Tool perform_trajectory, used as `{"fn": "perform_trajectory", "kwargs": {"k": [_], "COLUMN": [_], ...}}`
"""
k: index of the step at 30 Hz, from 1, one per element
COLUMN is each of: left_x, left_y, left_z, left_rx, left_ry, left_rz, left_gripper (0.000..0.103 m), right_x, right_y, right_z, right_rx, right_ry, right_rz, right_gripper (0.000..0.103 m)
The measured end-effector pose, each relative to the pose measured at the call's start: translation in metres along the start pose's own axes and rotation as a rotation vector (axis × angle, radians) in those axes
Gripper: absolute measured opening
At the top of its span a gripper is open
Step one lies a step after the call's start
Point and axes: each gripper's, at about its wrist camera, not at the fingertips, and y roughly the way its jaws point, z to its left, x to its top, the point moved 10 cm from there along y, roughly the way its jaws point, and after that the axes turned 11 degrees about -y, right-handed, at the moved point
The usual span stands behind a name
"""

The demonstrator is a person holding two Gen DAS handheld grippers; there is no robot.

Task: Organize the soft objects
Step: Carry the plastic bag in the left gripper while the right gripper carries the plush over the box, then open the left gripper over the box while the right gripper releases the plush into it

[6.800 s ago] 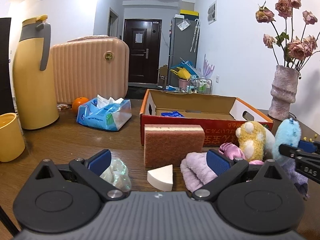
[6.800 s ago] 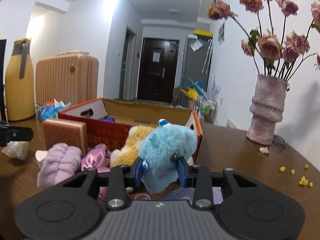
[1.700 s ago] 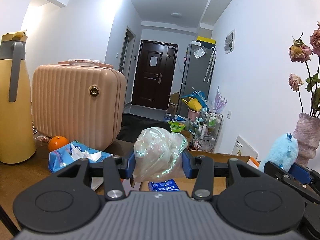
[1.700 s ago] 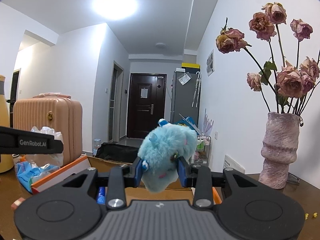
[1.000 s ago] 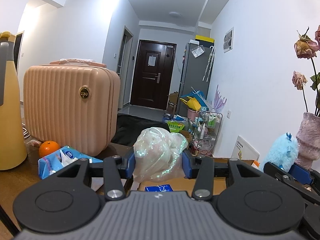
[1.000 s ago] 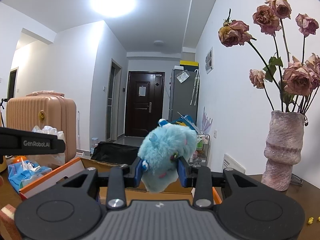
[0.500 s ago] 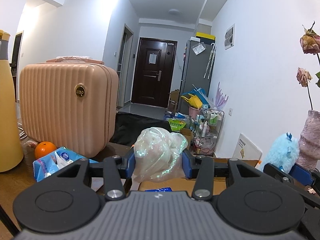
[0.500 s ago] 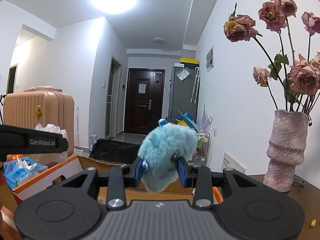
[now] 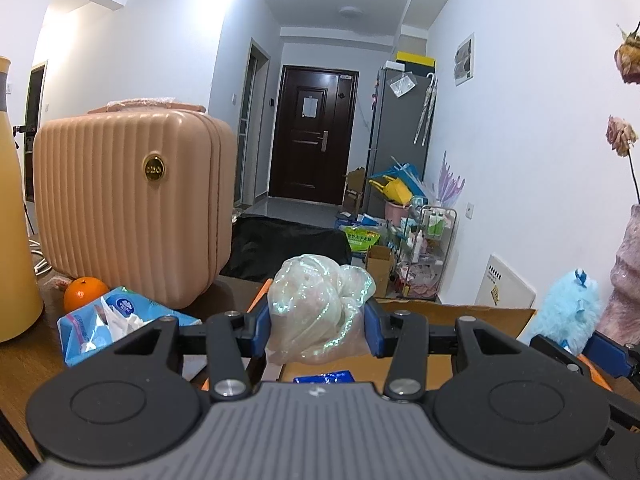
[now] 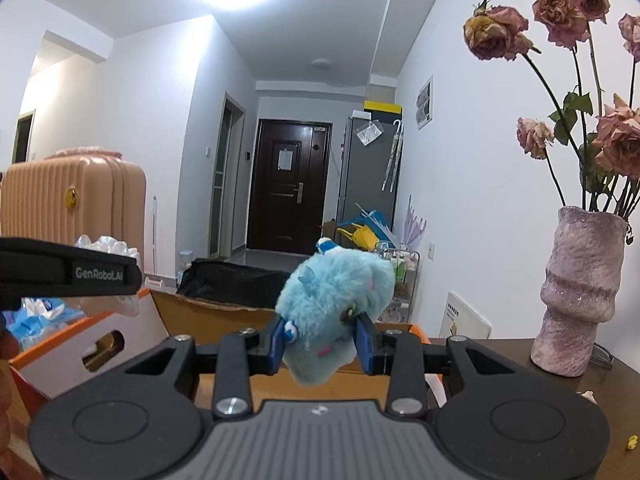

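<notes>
The iridescent crumpled bag (image 9: 318, 306) is pinched between the blue pads of the left gripper (image 9: 318, 330), held in the air above the near left part of the open cardboard box (image 9: 452, 316), whose brown floor and a small blue packet (image 9: 324, 378) show just beneath it. The blue plush toy (image 10: 336, 314) is squeezed between the pads of the right gripper (image 10: 320, 344), its fur bulging above and below them; it too hangs over the box, toward the box's right side, with the far cardboard wall behind it. In the right wrist view the left gripper's black side reaches in over the box's white left flap, which has a handle cut-out. Left of the box on the wooden table (image 9: 24, 360) lie a blue tissue pack (image 9: 108, 320) and, past it, an orange (image 9: 84, 292) at the foot of a ribbed peach suitcase (image 9: 132, 208); a yellow jug (image 9: 16, 240) stands further left. Right of the box stands a mottled pink vase (image 10: 580, 292) holding dried roses (image 10: 560, 12). Beyond the box's far wall a hallway runs to a dark door (image 9: 312, 136).
</notes>
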Motion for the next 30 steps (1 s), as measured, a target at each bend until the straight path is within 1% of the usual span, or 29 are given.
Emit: {"fn": "perform_trajectory", "kwargs": {"k": [4, 7, 9, 10, 11, 17, 22, 30], "left_x": [-0.002, -0.006, -0.013, -0.014, -0.013, -0.015, -0.016, -0.016], "left_y": [0.003, 0.005, 0.011, 0.012, 0.011, 0.01, 0.01, 0.009], "left_z": [0.002, 0.001, 0.002, 0.003, 0.003, 0.0, -0.001, -0.003], "left_rx": [-0.002, 0.005, 0.019, 0.014, 0.007, 0.003, -0.001, -0.006], "left_ry": [0.0, 0.024, 0.042, 0.037, 0.029, 0.064, 0.071, 0.083], "left_rz": [0.008, 0.015, 0.042, 0.055, 0.051, 0.044, 0.048, 0.043], "left_gripper": [0.046, 0.046, 0.046, 0.046, 0.047, 0.047, 0.047, 0.049], "right_x": [-0.006, -0.009, -0.012, -0.013, -0.014, -0.021, -0.028, -0.033], "right_y": [0.006, 0.008, 0.009, 0.01, 0.011, 0.013, 0.017, 0.015], "right_z": [0.0, 0.0, 0.001, 0.002, 0.002, 0.005, 0.007, 0.011], "right_rx": [0.001, 0.007, 0.01, 0.012, 0.014, 0.025, 0.033, 0.039], "right_ry": [-0.005, -0.004, -0.008, -0.01, -0.011, -0.013, -0.023, -0.025], "right_rz": [0.024, 0.038, 0.046, 0.049, 0.054, 0.081, 0.109, 0.116], "right_gripper": [0.035, 0.035, 0.035, 0.035, 0.035, 0.035, 0.035, 0.036]}}
